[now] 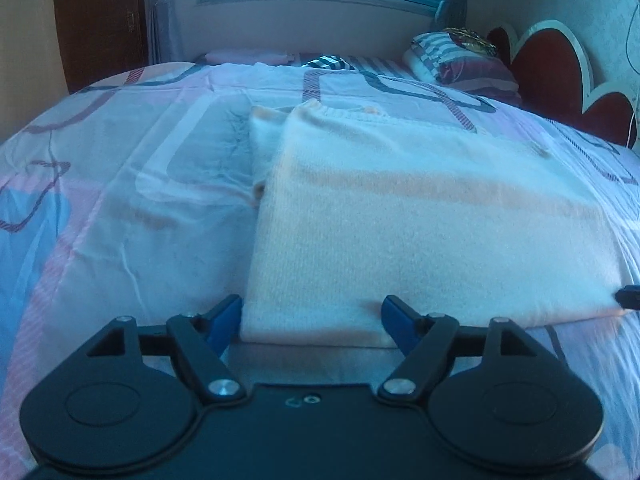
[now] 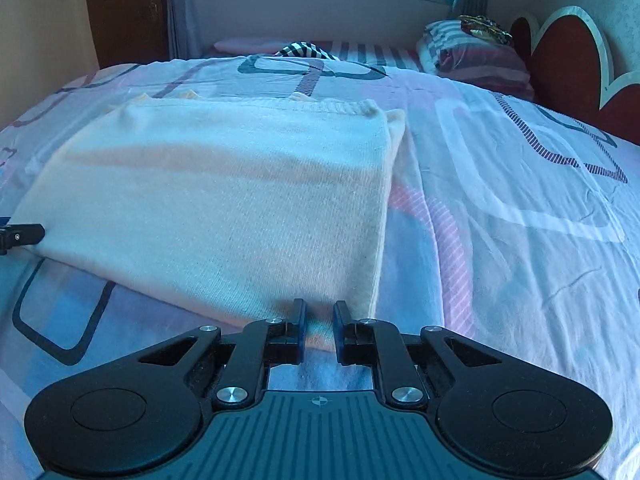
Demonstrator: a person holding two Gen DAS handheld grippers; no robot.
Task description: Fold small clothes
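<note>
Left wrist view: left gripper spread wide, blue pads either side of the near left corner of the cream knit sweater, clasping nothing. Sweater already folded into a rectangle, lying flat on the patterned bedsheet, a lower layer peeking out along its left edge. Black tip of the right gripper just visible at the sweater's near right corner.

Right wrist view: right gripper narrowed to a slim gap at the near right corner of the sweater; whether cloth sits pinched between the pads cannot be told, the fabric edge lying right at the fingertips. Tip of the left gripper touching the far left corner.

Probably about to lift the near hem for another fold. Best done by catching all layers at both corners, raising evenly, carrying the hem straight toward the ribbed far edge, then laying down without dragging the layer beneath.

Containers: none in sight. Striped pillows stacked against the red headboard.
</note>
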